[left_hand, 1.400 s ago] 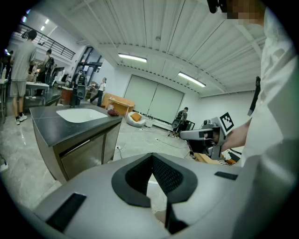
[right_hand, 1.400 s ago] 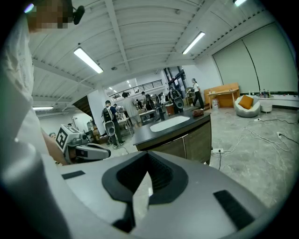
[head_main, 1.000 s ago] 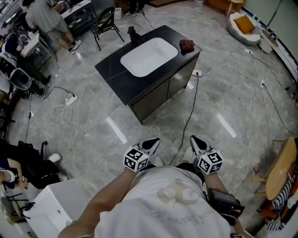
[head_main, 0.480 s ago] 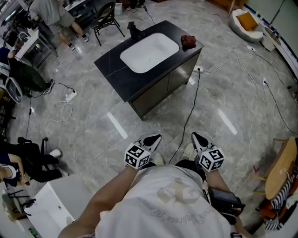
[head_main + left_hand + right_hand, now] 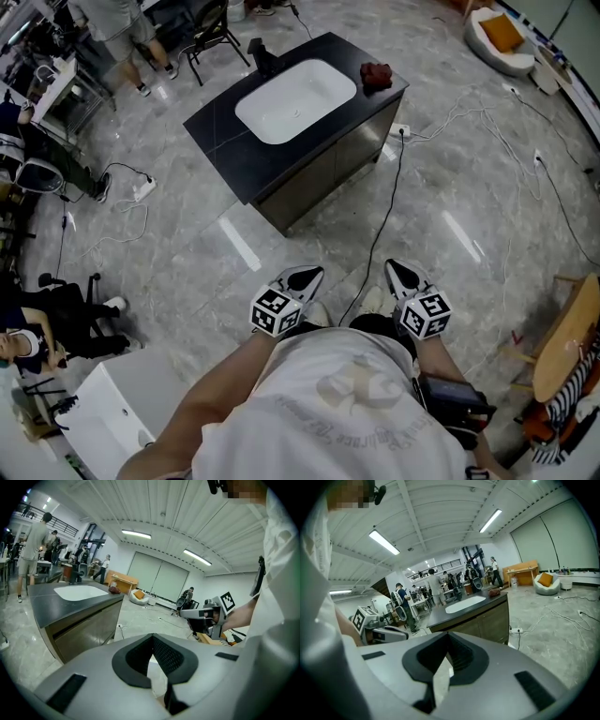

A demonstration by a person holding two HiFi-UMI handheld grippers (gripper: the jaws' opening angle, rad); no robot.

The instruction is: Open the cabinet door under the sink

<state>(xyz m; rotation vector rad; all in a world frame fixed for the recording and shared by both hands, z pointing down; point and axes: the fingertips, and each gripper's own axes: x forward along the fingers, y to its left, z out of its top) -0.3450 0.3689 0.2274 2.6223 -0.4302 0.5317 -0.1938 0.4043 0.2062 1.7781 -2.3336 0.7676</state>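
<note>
- left gripper (image 5: 152,639), right gripper (image 5: 448,637): smooth matt grey plastic; black pads (image 5: 166,656) ribbed, rubbery.
- grey marble-patterned floor (image 5: 281,244) ahead of both: polished, glossy, mirroring lights.
- black rectangular countertop (image 5: 220,141) further ahead: smooth, faint sheen; its white rounded basin (image 5: 295,98) glossy.
- brown cabinet doors (image 5: 490,620) beneath it: matt wood grain.
- dark red crumpled cloth (image 5: 377,75) on its far-right corner: soft fabric.

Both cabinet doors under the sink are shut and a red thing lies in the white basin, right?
No: the red thing lies on the black countertop beside the white basin, as the head view shows. The doors are shut.
</note>
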